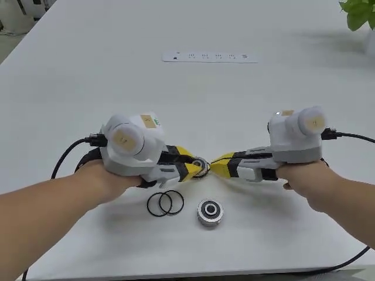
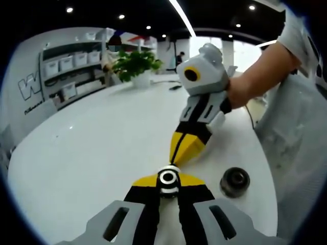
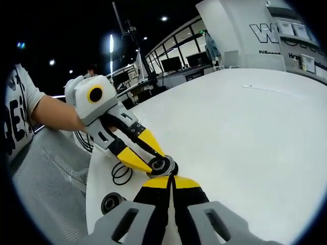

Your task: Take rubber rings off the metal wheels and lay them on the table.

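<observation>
My left gripper (image 1: 195, 168) is shut on a small metal wheel (image 1: 200, 166) and holds it just above the table; its own view shows the wheel (image 2: 168, 177) end-on between the yellow tips. A thin black rubber ring (image 3: 172, 167) sits around that wheel. My right gripper (image 1: 214, 164) comes in from the right, its jaws closed at the wheel's rim and pinching the ring. Two loose black rubber rings (image 1: 165, 203) lie overlapping on the table in front of the left gripper. A second metal wheel (image 1: 210, 211) lies flat beside them.
The white table (image 1: 193, 93) stretches far ahead, with a white power strip (image 1: 209, 57) at the back. A green plant (image 1: 358, 13) stands at the far right corner. Black cables trail from both grippers toward the near edge.
</observation>
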The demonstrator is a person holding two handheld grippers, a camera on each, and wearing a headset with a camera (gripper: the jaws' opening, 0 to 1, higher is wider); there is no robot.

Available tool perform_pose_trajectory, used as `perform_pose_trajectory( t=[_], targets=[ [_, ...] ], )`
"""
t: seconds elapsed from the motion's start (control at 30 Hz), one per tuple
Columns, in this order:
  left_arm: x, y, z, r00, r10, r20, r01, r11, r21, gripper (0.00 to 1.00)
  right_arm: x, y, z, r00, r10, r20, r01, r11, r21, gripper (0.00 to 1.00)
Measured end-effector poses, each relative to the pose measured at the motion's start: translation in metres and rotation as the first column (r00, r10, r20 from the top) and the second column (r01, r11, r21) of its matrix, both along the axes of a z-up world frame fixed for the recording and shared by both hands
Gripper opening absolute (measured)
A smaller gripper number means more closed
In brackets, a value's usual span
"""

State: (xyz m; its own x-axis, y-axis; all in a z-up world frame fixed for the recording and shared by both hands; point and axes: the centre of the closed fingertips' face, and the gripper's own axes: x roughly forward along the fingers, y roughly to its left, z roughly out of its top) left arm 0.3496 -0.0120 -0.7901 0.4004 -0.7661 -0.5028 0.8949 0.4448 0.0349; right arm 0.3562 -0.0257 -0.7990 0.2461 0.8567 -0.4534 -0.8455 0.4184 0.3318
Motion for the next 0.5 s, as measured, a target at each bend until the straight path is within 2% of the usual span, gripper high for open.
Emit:
perform_pose_trajectory(
  t=[0.13, 0.5],
  targets=[
    [-0.0001, -0.0001, 0.0002, 1.000, 0.002, 0.001, -0.002, 1.000, -0.001, 0.12, -0.0016, 0.0027, 0.0000, 1.000, -0.006, -0.004, 0.006, 1.000, -0.003, 0.00],
    [0.0010, -0.0005, 0.0003, 1.000, 0.010, 0.008, -0.010, 1.000, 0.011, 0.12, 0.0011, 0.0071, 0.0068, 0.996, -0.051, -0.070, 0.055, 0.997, 0.059, 0.00]
  ],
)
